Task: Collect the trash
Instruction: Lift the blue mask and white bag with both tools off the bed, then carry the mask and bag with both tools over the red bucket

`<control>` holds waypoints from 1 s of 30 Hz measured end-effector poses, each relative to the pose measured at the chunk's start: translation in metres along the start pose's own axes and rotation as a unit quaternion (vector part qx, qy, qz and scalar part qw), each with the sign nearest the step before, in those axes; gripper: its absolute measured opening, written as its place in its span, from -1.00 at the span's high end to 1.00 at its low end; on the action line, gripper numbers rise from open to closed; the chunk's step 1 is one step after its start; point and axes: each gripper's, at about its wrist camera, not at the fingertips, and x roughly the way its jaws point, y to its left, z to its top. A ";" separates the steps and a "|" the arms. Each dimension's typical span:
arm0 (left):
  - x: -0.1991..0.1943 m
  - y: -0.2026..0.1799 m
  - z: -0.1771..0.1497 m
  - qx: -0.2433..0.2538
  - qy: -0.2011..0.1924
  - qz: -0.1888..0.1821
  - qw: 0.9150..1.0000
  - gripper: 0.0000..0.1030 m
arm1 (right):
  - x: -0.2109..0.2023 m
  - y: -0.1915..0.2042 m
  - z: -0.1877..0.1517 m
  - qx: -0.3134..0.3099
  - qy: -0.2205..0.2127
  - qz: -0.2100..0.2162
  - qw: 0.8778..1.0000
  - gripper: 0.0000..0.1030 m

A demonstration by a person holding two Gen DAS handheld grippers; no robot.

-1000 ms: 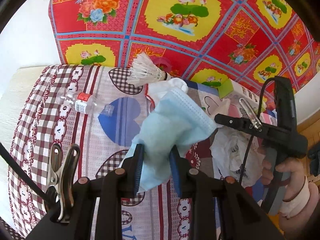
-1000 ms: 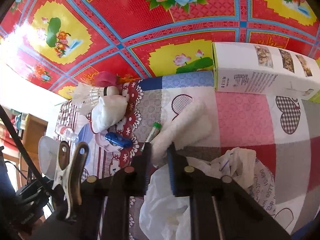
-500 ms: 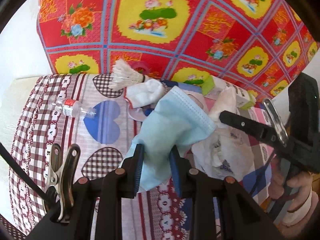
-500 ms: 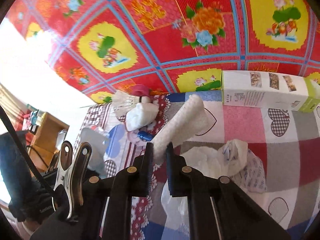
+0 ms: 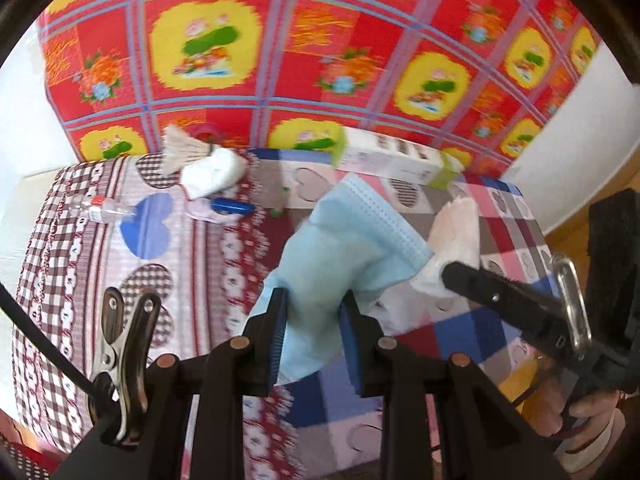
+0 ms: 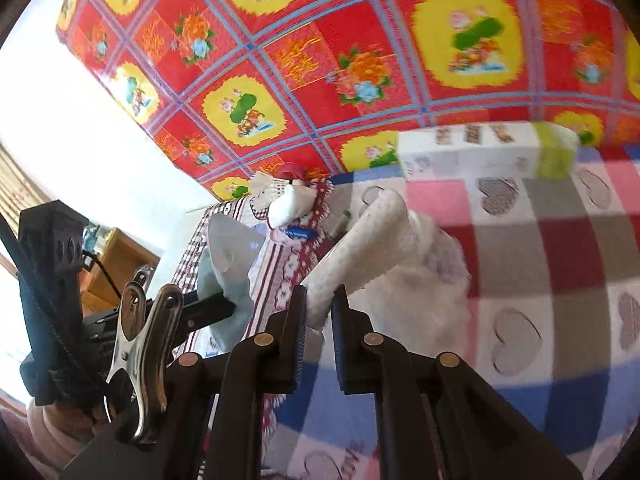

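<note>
Left claw (image 5: 313,334): clamped on a blue face mask (image 5: 344,248), held above the quilted bed (image 5: 168,280).
Right claw (image 6: 320,312): pinching a white paper wad (image 6: 360,256) above the bed.

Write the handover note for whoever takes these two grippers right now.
Left gripper: shut on the blue face mask, held above the patchwork cloth.
Right gripper: shut on the white rolled tissue; the white plastic bag hangs with it.
Done: both pieces picked up.
Left on the cloth: plastic bottle, shuttlecock, crumpled white wad, blue item, long box. No bin in view.
</note>
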 end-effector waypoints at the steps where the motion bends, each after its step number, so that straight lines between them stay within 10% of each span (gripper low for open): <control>1: -0.003 -0.008 -0.003 0.006 -0.002 -0.002 1.000 0.48 | -0.007 -0.004 -0.005 0.007 -0.002 0.004 1.000 0.74; 30: 0.014 -0.311 -0.094 0.167 0.041 -0.131 0.976 0.48 | -0.260 -0.169 -0.141 0.128 -0.125 -0.123 0.976 0.74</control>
